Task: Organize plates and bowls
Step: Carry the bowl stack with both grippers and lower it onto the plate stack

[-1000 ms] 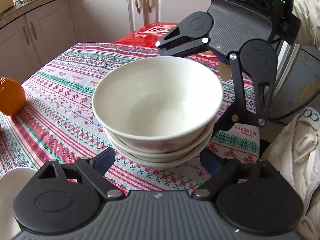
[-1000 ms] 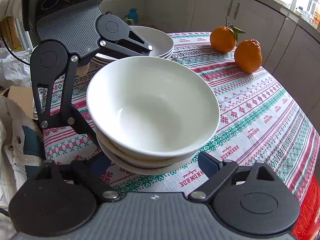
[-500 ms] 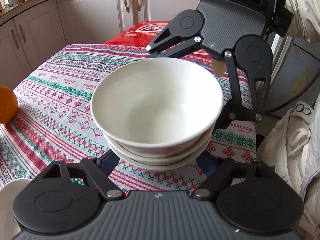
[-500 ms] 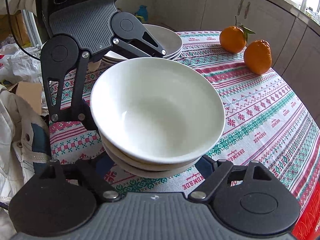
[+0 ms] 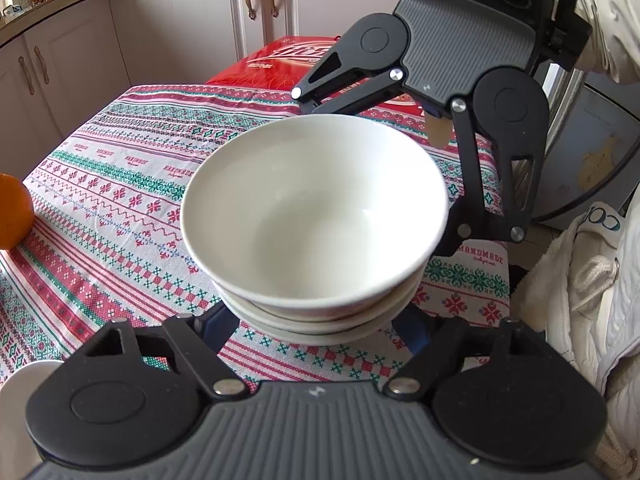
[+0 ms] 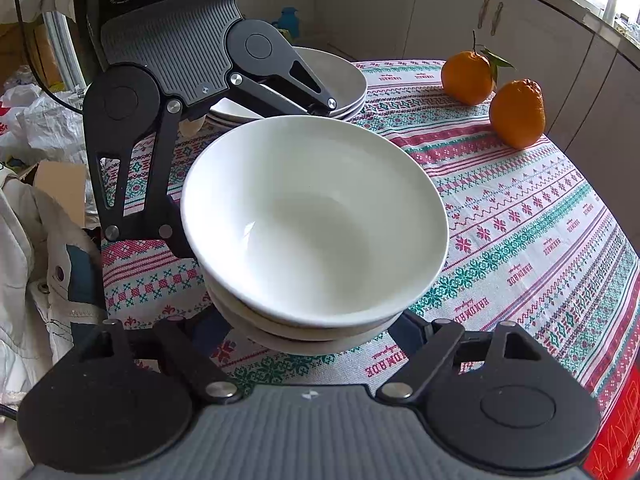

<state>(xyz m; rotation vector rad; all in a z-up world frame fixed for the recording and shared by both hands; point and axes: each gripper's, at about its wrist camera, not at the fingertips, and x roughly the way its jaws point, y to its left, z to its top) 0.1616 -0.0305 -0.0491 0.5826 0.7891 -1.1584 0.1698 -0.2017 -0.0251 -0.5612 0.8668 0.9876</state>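
Observation:
A stack of three white bowls (image 5: 316,220) fills the middle of both views and is held above the patterned tablecloth (image 5: 120,200). My left gripper (image 5: 316,328) has its jaws spread wide around the near side of the stack. My right gripper (image 5: 384,152) clasps the opposite side. In the right wrist view the bowl stack (image 6: 316,220) sits between my right gripper (image 6: 316,332) below and my left gripper (image 6: 256,180) behind. A stack of white plates (image 6: 344,84) stands on the table behind the left gripper. The fingertips of both grippers are hidden under the bowls.
Two oranges (image 6: 516,114) lie at the table's far right in the right wrist view; one orange (image 5: 12,216) shows at the left edge of the left wrist view. A red box (image 5: 288,60) sits beyond the table. Cabinets (image 5: 180,20) ring the room. A white coat (image 5: 580,300) hangs at the table edge.
Both grippers and the bowl stack have shifted together over the table, away from the plates and oranges. The grip on the stack looks unchanged.

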